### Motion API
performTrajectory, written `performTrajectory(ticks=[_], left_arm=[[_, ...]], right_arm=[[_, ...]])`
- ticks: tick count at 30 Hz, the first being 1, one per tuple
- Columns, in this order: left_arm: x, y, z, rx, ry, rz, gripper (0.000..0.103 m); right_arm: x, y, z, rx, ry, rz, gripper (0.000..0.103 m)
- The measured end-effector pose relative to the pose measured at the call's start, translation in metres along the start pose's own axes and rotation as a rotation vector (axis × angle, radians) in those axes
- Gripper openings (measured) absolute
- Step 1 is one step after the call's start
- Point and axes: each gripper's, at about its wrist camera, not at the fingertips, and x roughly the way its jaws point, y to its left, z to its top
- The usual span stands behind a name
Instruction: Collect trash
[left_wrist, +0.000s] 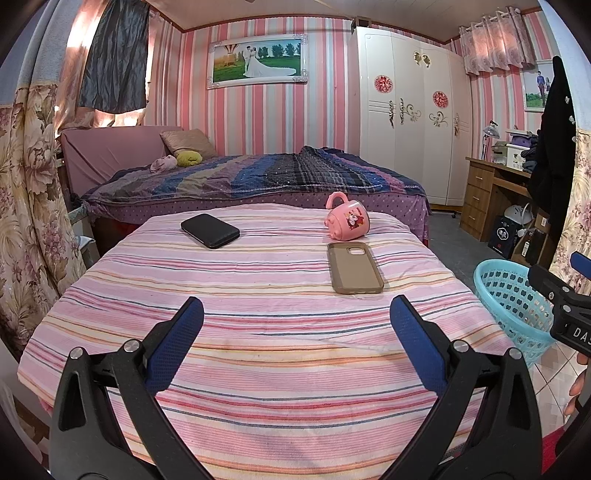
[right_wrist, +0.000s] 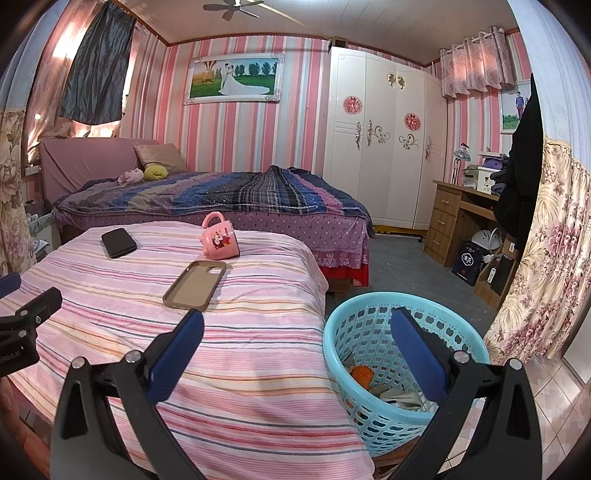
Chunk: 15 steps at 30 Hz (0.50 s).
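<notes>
Trash is seen already lying in the blue basket beside the striped table; none is visible on the cloth, so collection is judged nearly complete; left gripper and right gripper are spread wide, grasping nothing; partial lettering "DAS" is legible on the right tool.

Sharp, evenly lit, fisheye-warped edges

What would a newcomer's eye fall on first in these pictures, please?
Probably the pink mug lying on its side on the striped cloth, just beyond the brown phone case, with a black wallet-like item further left. Next, the turquoise basket on the floor at the right, already holding scraps.
</notes>
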Motion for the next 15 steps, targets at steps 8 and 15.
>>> performTrajectory(ticks=[8, 15], left_arm=[[0.0002, 0.0003, -0.0003, 0.000, -0.002, 0.000, 0.098], [0.0009, -0.0004, -0.0006, 0.004, -0.001, 0.000, 0.098]], right_arm=[[0.0000, 0.0003, -0.0001, 0.000, 0.001, 0.000, 0.099], [0.0000, 0.0001, -0.0001, 0.000, 0.001, -0.001, 0.099]])
